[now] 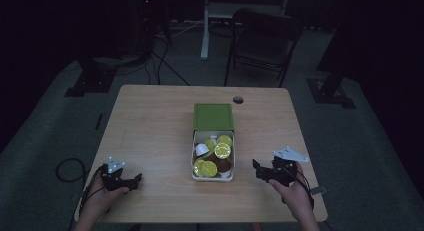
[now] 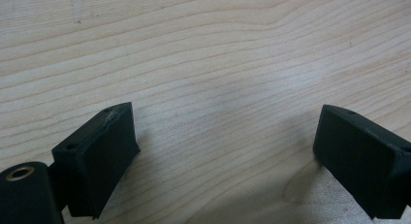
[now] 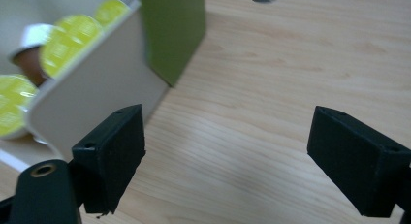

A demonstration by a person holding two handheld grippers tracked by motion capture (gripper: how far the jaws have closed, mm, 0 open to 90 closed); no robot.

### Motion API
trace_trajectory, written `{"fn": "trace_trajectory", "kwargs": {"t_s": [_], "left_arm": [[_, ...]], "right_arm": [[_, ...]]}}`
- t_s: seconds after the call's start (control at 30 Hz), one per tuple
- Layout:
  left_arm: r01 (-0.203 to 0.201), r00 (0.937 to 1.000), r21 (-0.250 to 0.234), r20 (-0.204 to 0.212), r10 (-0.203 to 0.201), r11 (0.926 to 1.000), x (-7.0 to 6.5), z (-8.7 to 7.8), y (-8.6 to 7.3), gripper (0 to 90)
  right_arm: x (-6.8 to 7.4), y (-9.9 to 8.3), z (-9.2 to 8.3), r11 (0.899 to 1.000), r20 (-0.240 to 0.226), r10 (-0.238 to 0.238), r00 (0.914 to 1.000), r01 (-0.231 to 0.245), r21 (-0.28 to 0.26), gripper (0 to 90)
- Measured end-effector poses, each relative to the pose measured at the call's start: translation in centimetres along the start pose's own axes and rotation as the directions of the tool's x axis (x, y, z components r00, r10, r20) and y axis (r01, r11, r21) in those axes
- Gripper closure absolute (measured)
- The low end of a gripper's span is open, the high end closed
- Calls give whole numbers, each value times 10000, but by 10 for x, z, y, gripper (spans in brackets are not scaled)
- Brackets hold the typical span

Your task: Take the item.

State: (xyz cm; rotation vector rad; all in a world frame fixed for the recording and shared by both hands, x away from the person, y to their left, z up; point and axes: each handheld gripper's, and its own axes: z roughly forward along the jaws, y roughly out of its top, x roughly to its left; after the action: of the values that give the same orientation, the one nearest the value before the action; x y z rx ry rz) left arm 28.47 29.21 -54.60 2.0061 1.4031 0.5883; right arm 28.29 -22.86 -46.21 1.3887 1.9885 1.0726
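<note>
meanwhile, both hands rest low on the tabletop (image 1: 150, 126), left gripper (image 1: 131, 182) and right gripper (image 1: 259, 169) with jaws spread and empty, flanking the open box (image 1: 199, 175) of yellow-lidded capsules (image 1: 222, 150), seemingly poised to reach in.

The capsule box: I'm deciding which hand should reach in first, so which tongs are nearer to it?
Right. The right tongs sit just off the capsule box, at its right wall, open. The left tongs rest farther off on the table, to its left, also open.
</note>
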Motion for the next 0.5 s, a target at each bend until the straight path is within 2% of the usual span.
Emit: {"fn": "trace_trajectory", "kwargs": {"t_s": [0.2,0.5], "left_arm": [[-28,10000,30,-5,28,10000,0,0,0,85],[-28,10000,24,1,28,10000,0,0,0,85]], "right_arm": [[16,11,-4,9994,-358,-301,9989,294,-186,135],[39,24,-11,9956,-929,-817,9923,770,-533,137]]}}
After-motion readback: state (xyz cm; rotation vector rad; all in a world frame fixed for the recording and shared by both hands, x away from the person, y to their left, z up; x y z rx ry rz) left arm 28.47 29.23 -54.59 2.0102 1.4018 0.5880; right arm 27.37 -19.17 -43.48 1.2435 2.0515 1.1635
